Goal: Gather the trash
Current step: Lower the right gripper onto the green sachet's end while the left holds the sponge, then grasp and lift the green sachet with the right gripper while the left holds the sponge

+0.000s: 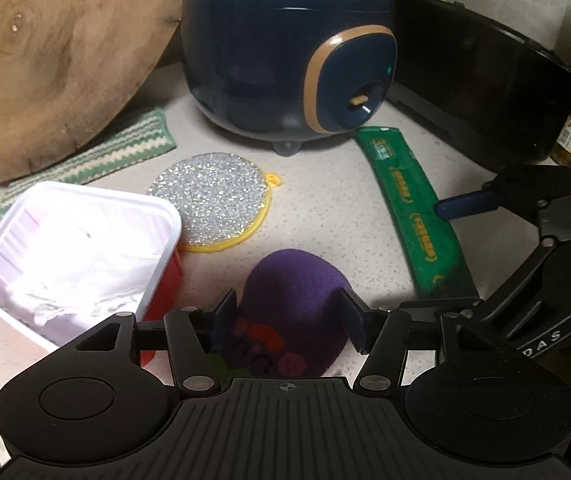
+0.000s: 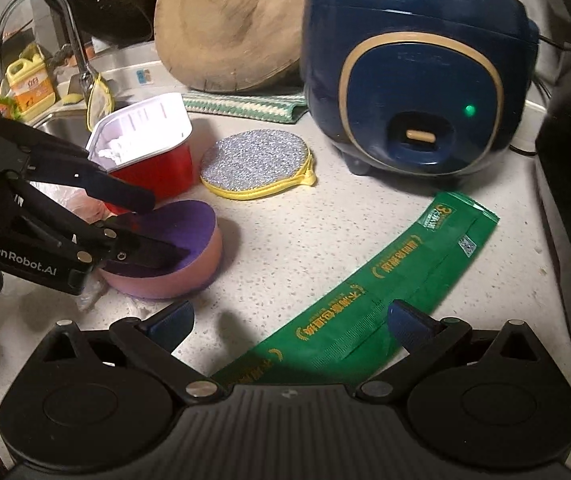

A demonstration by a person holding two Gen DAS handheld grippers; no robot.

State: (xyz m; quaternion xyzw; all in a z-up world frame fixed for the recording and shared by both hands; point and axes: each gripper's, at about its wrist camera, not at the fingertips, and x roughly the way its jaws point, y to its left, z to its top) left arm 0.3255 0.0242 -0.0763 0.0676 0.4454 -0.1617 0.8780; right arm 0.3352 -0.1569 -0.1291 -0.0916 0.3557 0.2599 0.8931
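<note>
My left gripper stands wide open astride one purple bowl; whether its pads touch the sides I cannot tell. From my right wrist that bowl shows pink outside and purple inside, with my left gripper at its rim. My right gripper is open too, holding nothing, its jaws spread above the near end of the one green wrapper lying flat on the counter. One red tub with white tissue inside stands just behind the bowl. One silver scrubber lies between tub and the one blue cooker. One wooden board leans behind, over one striped cloth.
</note>
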